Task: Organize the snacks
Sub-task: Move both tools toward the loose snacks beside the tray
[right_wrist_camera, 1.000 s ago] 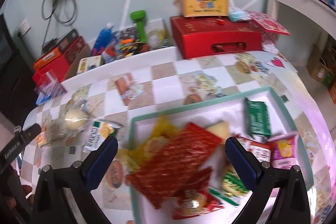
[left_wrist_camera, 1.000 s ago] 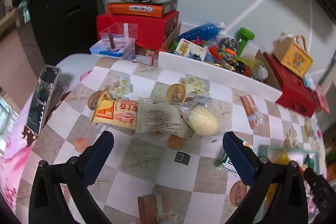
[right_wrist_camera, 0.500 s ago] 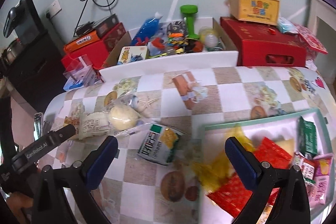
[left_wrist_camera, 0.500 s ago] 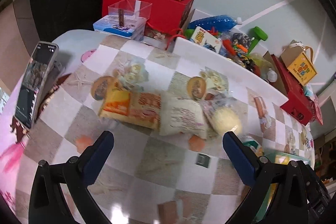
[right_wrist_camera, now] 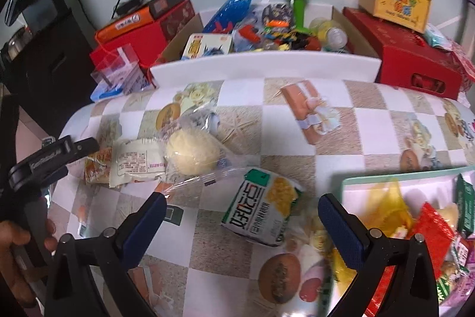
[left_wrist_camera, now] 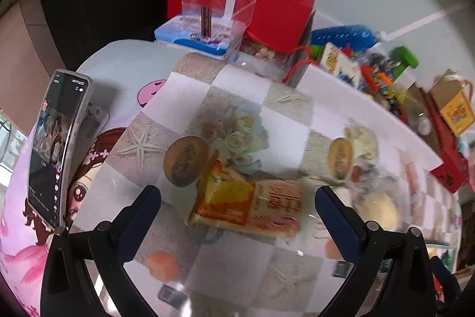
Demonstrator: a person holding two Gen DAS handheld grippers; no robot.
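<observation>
Both grippers have swung leftward off the tray (right_wrist_camera: pixel 386 181): left gripper (left_wrist_camera: pixel 237 205) now gapes around the orange pack (left_wrist_camera: pixel 249 205) at frame centre, right gripper (right_wrist_camera: pixel 242 214) gapes around the green pack (right_wrist_camera: pixel 262 207); pickups look next

Upright phone (left_wrist_camera: pixel 56 150) blocks the table's (left_wrist_camera: pixel 237 272) left edge.

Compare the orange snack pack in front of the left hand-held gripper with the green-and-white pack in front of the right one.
The orange snack pack is long and printed orange, yellow and red; the green-and-white pack is shorter, white with a green corner and a yellow food picture. The orange one lies at the table's left end beside the round bun bag; the green-and-white one lies next to the tray. Both lie flat on the table, ungrasped.
</observation>
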